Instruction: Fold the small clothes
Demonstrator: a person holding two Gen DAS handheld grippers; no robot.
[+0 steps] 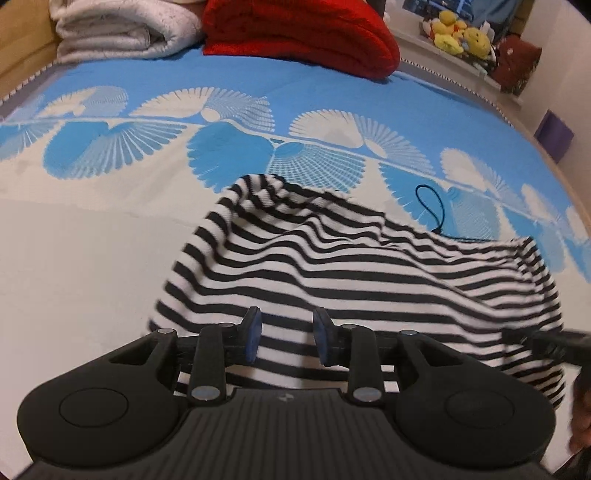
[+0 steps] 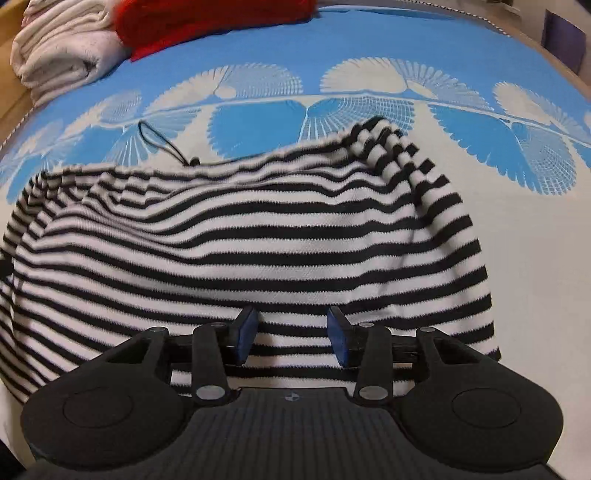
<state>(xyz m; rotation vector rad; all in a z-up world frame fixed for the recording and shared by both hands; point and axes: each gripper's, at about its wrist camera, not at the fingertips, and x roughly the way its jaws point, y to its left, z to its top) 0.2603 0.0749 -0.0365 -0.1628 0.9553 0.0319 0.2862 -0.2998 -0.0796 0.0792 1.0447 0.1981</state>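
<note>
- We are working over a black-and-white striped garment (image 1: 332, 266), which is lying rumpled on the bed sheet (image 1: 92, 258), on its pale part just below the blue fan pattern.
- We are holding the left gripper (image 1: 284, 334) with its blue pads spread apart above the near edge of the garment; the striped cloth is showing in the gap, and the pads are not pressing on it.
- We are holding the right gripper (image 2: 291, 332) likewise, spread wide over the near hem toward the garment's other side, pinching nothing.
- We are judging that the step in hand is re-gripping or smoothing between folds. To do it well we are wanting each pair of pads to pinch only the edge layers near a corner, both at matching points, so the fold lies straight along the stripes.
- The far edge is bunching up into ridges (image 2: 384, 144), so flattening those before the next fold seems wise.
- A thin black cord loop (image 1: 430, 206) is lying on the sheet touching the garment's far edge; it could get caught up in a fold.
- A folded white blanket (image 1: 122, 29) and a red blanket (image 1: 295, 33) are sitting well apart at the head of the bed, and plush toys (image 1: 461, 35) on a ledge beyond; none is standing in the way.
</note>
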